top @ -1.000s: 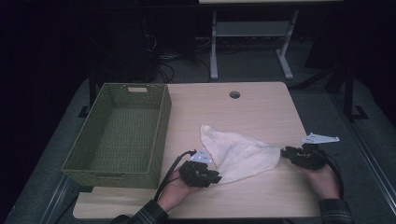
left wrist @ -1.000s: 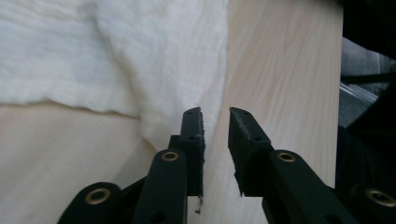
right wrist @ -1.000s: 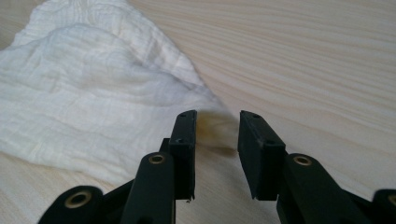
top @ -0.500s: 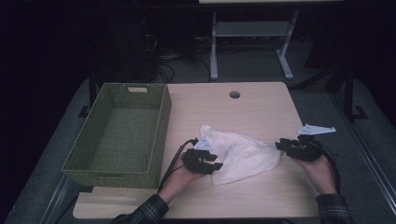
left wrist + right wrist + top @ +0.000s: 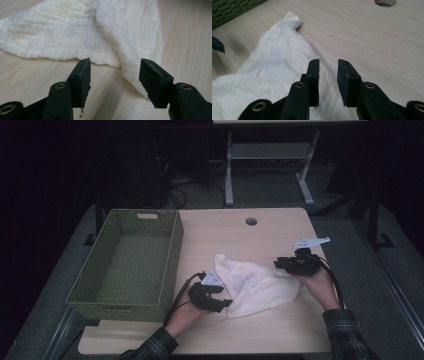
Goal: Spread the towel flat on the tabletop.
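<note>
The left gripper (image 5: 115, 75) was held with its jaws set wide apart, nothing caught between them, its tips just over the near edge of the crumpled cream-white muslin cloth (image 5: 100, 32); one fold of the cloth was seen running down beside the jaw at the 3 o'clock side. In the high view this gripper (image 5: 227, 304) was found at the cloth's 8 o'clock corner. The right gripper (image 5: 328, 71) was held with a narrow gap between its jaws, empty, poised above the cloth's edge; in the high view it (image 5: 278, 264) sat at the cloth's 2 o'clock side. The cloth (image 5: 255, 284) lay flat on the pale wooden table (image 5: 280, 335), between both hands. A green woven rectangular basket (image 5: 172, 250) stood at the cloth's 9 o'clock, apart from it.
</note>
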### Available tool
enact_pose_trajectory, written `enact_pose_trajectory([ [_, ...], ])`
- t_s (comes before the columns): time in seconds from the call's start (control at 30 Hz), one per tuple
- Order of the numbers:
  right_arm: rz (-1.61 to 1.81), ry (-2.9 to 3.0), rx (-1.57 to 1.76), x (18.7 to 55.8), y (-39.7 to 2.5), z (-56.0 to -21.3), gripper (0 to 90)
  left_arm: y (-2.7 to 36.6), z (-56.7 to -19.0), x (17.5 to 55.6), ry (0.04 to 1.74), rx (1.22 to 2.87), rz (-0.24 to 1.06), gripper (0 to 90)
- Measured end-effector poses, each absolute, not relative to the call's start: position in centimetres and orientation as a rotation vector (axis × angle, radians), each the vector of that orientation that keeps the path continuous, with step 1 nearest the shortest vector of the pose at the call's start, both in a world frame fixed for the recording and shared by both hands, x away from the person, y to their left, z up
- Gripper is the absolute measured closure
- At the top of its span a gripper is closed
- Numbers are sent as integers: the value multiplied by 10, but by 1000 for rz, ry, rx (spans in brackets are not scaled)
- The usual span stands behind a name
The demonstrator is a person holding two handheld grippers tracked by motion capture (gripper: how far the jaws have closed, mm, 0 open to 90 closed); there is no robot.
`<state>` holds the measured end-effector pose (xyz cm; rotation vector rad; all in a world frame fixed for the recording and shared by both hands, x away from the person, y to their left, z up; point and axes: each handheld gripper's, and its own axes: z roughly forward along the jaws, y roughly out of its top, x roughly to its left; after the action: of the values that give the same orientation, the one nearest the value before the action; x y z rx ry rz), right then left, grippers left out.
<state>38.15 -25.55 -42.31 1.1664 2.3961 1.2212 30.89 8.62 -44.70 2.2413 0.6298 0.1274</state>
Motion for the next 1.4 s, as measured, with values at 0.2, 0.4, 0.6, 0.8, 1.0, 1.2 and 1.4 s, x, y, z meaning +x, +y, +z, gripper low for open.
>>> enact_pose_trajectory([
  [0.2, 1184, 2470, 1162, 402, -237, -426, 722, 90, -448, 306, 636, 2246, 132, 358],
  [0.4, 1156, 2542, 1138, 418, -220, -434, 688, 92, -450, 308, 646, 2251, 131, 358],
  [0.6, 1178, 2588, 1114, 426, -207, -443, 674, 94, -451, 310, 660, 2250, 143, 358],
  [0.8, 1130, 2667, 1126, 430, -202, -457, 724, 93, -452, 310, 658, 2256, 144, 358],
  [1.0, 1128, 2669, 1112, 426, -201, -455, 890, 94, -453, 311, 665, 2256, 159, 358],
  [1.2, 1213, 2623, 1011, 410, -203, -429, 894, 96, -452, 312, 680, 2252, 168, 358],
  [1.4, 1286, 2613, 873, 377, -195, -408, 895, 99, -451, 313, 695, 2246, 179, 358],
])
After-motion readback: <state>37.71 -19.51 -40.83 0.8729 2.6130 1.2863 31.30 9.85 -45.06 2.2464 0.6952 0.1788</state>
